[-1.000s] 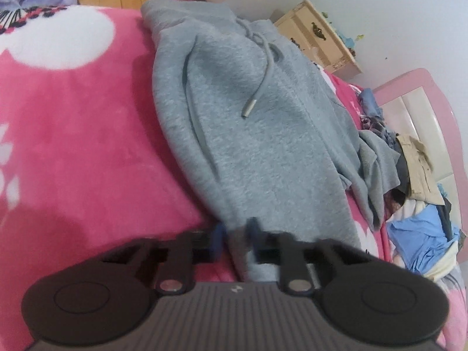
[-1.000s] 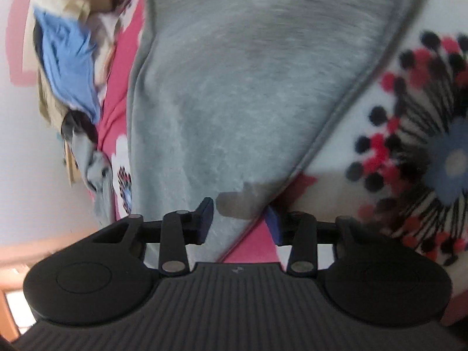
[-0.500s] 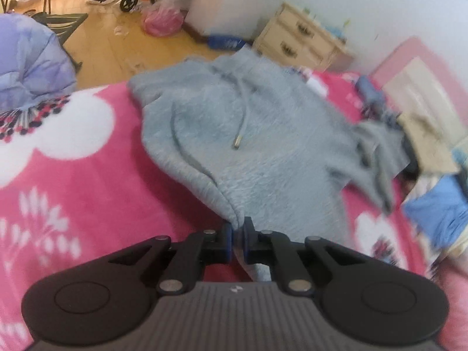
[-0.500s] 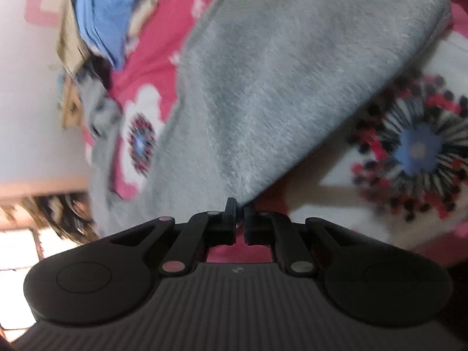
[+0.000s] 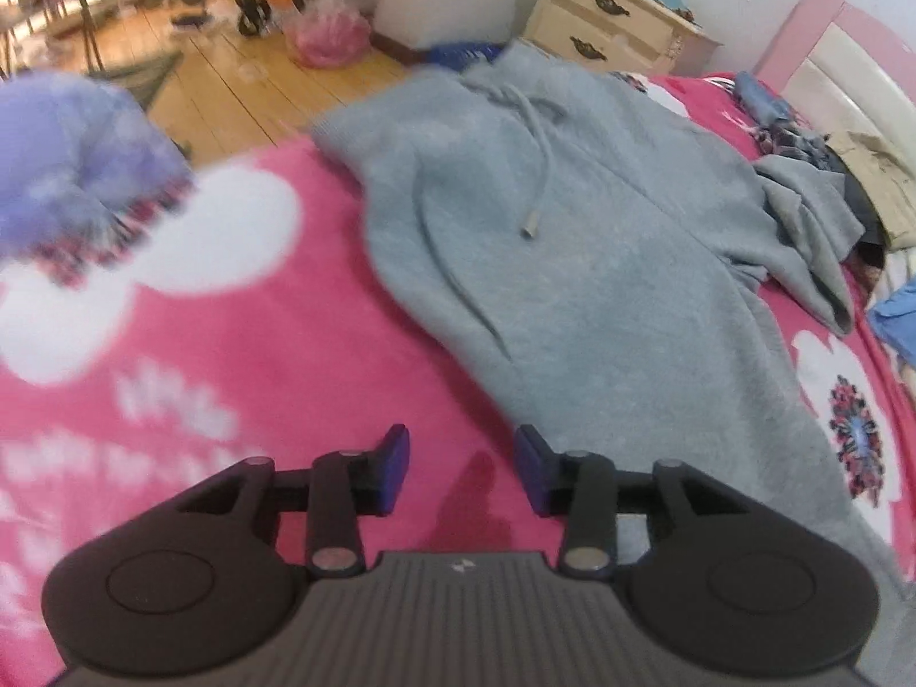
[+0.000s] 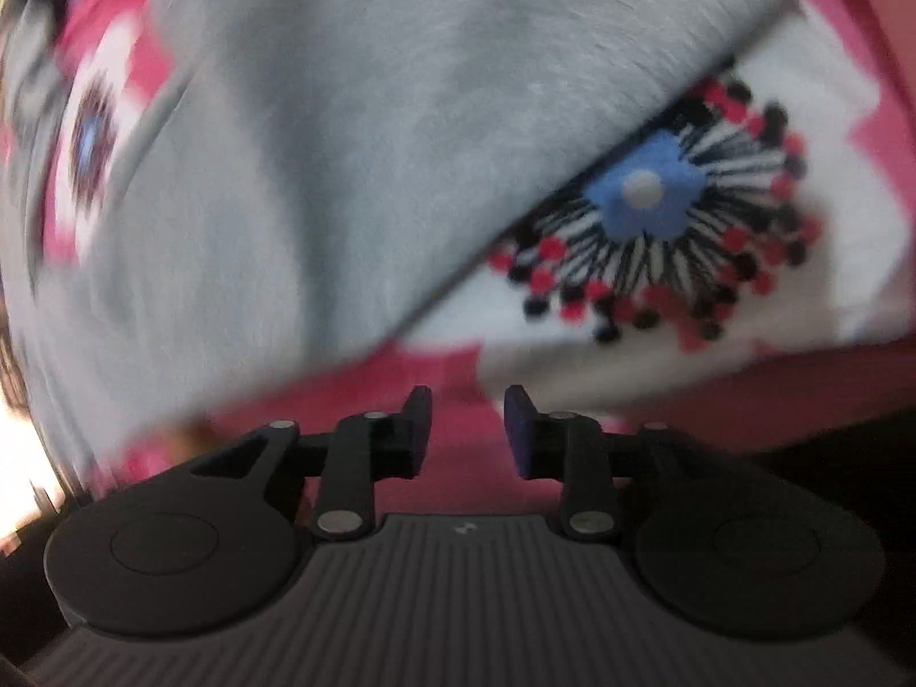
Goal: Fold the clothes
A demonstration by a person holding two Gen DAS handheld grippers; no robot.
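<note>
Grey sweatpants (image 5: 578,263) with a drawstring (image 5: 538,172) lie spread on a pink flowered blanket (image 5: 229,355). In the left wrist view my left gripper (image 5: 461,466) hovers just off the garment's near edge. Its jaws are opening and only blanket shows between them. The right wrist view, blurred, shows the same grey fabric (image 6: 355,137) lying flat above and left of my right gripper (image 6: 466,426). That gripper's jaws are opening too, with nothing but pink blanket (image 6: 458,366) between them.
A heap of other clothes (image 5: 859,172) lies at the bed's far right by the pink headboard (image 5: 824,28). A cream nightstand (image 5: 612,28) stands beyond the bed. A purple bundle (image 5: 74,160) sits at the left edge, with wooden floor (image 5: 246,86) behind.
Half a second ago both grippers were shut on the grey fabric's edge and held it up. Now both have let go, the jaws stand apart, and the fabric lies flat.
</note>
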